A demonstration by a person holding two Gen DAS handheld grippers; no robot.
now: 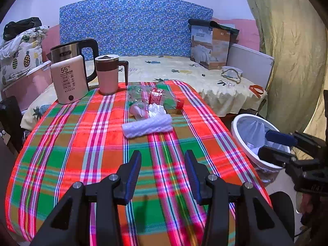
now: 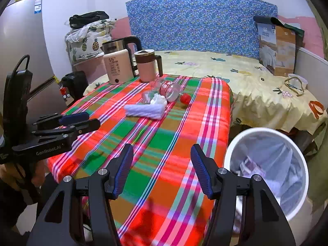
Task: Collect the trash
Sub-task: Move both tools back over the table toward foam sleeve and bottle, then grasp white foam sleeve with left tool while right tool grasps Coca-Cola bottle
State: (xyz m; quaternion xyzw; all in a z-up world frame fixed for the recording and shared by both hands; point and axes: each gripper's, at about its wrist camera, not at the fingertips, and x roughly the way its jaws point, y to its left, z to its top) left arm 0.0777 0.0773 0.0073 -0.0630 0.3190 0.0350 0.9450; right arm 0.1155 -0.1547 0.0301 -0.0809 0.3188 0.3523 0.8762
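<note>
Nearest in the left wrist view, the left gripper (image 1: 163,160) is hovering over the near end of a table draped in a bright red, green and orange plaid cloth (image 1: 82,135). Its two blue-padded fingers are standing moderately apart with nothing between them.

In the right wrist view, the right gripper (image 2: 162,153) is hanging over the near right part of the same cloth, its jaws likewise parted and holding nothing. Each gripper is also showing at the edge of the other's view, low and off to the side.

Just past the table's right edge, on the floor, a white trash bin (image 2: 231,149) is sitting with a pale liner inside; some crumpled material is lying at its bottom.

Farther along, near the middle of the table, the trash is lying in a small cluster. A rolled white cloth or paper towel (image 1: 147,125) is lying crosswise nearest the grippers. Touching it behind is a crumpled white tissue (image 1: 156,109), and behind that a clear plastic bottle (image 1: 162,98) with a red label and red cap is lying on its side.

At the far left corner, a pink mug (image 1: 108,73) with a dark handle is standing beside a kettle (image 1: 69,71).

Beyond the table, a bed with a yellow sheet (image 1: 180,67) is stretching back to a blue patterned headboard (image 1: 133,24).
</note>
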